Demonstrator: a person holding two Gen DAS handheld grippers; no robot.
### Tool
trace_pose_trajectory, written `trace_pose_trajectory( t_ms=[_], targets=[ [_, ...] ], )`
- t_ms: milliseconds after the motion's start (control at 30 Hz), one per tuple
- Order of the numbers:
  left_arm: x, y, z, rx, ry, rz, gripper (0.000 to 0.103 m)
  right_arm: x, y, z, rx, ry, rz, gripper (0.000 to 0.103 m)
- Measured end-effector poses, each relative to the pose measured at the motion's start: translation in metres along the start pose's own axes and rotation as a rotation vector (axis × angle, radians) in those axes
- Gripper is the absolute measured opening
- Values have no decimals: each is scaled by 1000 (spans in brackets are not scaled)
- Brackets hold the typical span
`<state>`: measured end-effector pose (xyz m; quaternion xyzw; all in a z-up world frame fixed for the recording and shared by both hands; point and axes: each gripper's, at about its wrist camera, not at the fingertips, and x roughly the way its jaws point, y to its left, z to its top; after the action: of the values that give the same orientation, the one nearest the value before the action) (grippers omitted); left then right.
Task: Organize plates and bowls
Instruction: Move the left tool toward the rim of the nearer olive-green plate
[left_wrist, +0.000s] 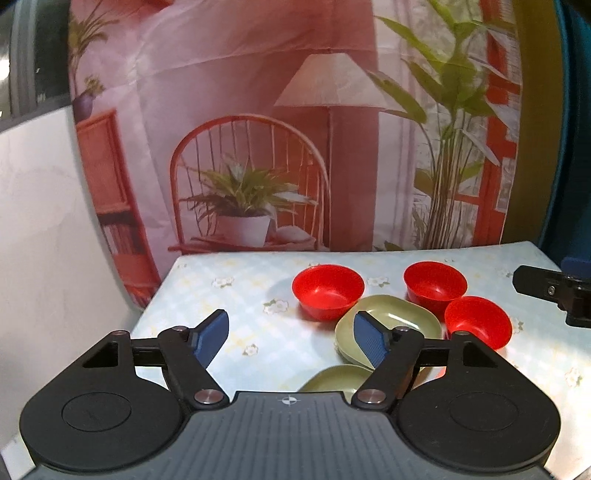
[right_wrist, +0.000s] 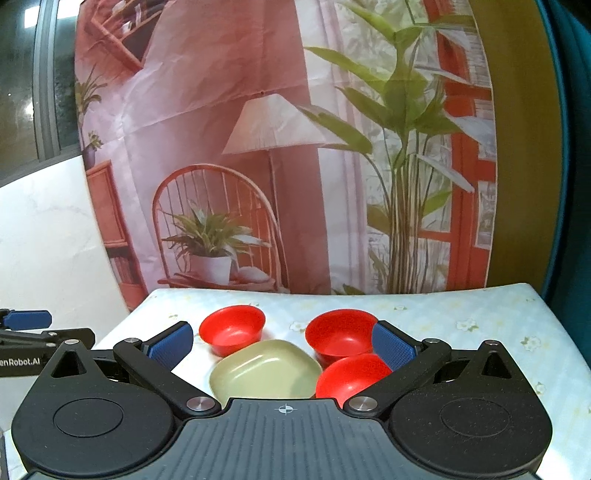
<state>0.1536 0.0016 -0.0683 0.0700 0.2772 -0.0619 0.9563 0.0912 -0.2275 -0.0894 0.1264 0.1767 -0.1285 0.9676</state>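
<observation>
Both hand-held grippers, the left (left_wrist: 290, 338) and the right (right_wrist: 282, 349), are spread wide and hold nothing. Three red bowls (left_wrist: 328, 291) (left_wrist: 434, 283) (left_wrist: 478, 322) sit around a green plate (left_wrist: 400, 319) at the middle right of the counter (left_wrist: 229, 295). Another green plate (left_wrist: 338, 378) lies lower, partly hidden.
</observation>
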Motion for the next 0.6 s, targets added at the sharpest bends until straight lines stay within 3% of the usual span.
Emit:
trace_pose_trajectory(
  t_ms=[200,600],
  targets=[
    [-1,-4,-2,2,8,21,77,2,-12,-6,40,-7,17,100],
    [26,-6,-17,-26,85,25,77,33,-23,-15,43,76,78,74]
  ],
)
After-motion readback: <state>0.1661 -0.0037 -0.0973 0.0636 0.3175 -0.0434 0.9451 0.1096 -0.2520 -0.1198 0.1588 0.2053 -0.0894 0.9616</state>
